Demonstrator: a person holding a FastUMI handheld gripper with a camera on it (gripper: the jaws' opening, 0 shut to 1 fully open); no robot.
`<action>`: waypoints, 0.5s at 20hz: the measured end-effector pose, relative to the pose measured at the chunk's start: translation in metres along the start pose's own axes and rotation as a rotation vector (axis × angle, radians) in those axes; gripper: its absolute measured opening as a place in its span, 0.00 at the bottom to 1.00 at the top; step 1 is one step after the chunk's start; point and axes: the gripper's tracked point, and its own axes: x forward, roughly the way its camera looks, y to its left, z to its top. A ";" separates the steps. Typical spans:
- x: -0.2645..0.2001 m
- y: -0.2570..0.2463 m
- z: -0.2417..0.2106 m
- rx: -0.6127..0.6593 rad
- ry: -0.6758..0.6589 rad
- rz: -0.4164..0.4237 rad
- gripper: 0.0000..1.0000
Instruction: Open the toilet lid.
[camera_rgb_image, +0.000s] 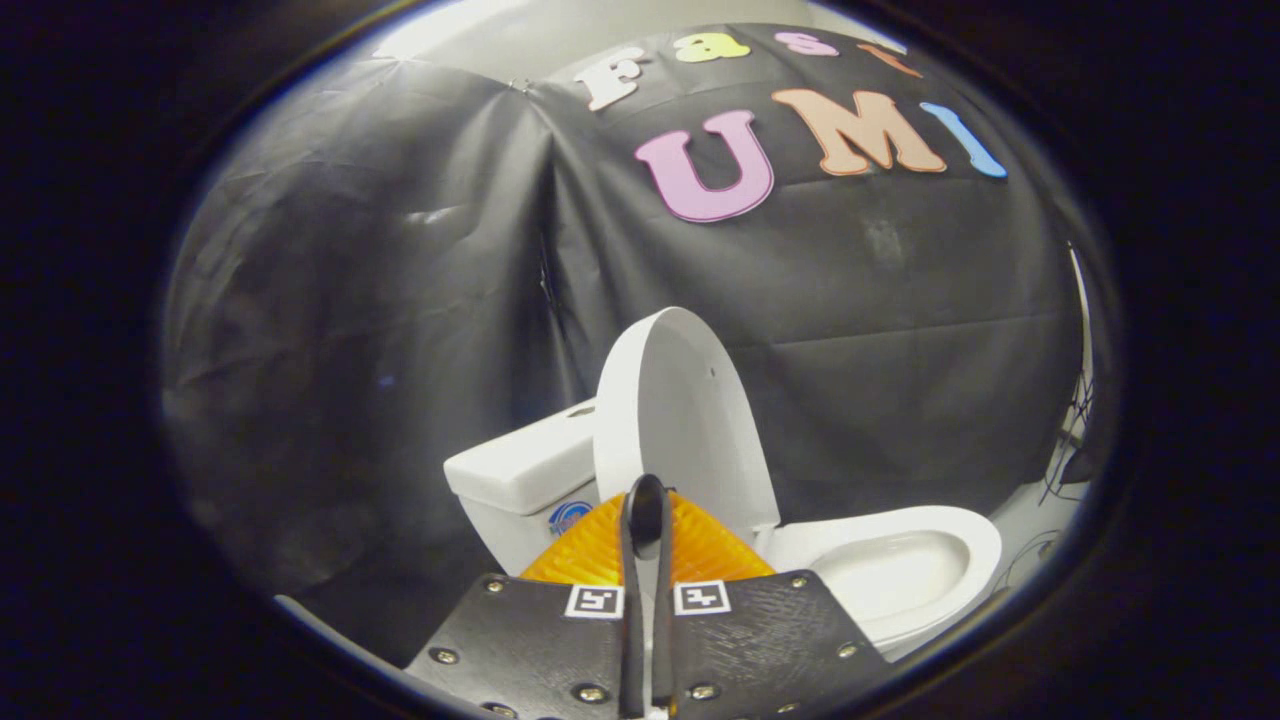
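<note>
The toilet lid (672, 420) stood raised, close to upright, its inner face turned toward the bowl and its upper edge rounded against the black cloth wall (880, 330) behind. It rose directly beyond the tool (646, 500), whose two fingers were drawn together with only a narrow slit between them along their length. The tips met at the lower part of the lid as seen from the gripper view, but whether they touched the lid or merely lay in front of it could not be told. Nothing was seen gripped between the fingers. The cistern (525, 475) sat behind the lid on its left side, with a small round sticker (570, 517) on its front face. To the right of the lid, the seat and bowl (915, 570) lay exposed, the seat ring down and the opening of the bowl visible. The toilet stood on a pale floor (1035, 510), and thin dark cables (1070, 455) hung near the right-hand end of the wall, well apart from the toilet. Two square coded markers (700, 597) sat on the tool's body, one at the base of each finger.
</note>
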 end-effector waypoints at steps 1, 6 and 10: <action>0.002 0.004 -0.002 -0.014 -0.003 0.004 0.04; 0.010 0.018 -0.004 -0.072 -0.029 0.004 0.04; 0.011 0.020 -0.005 -0.089 -0.046 -0.008 0.06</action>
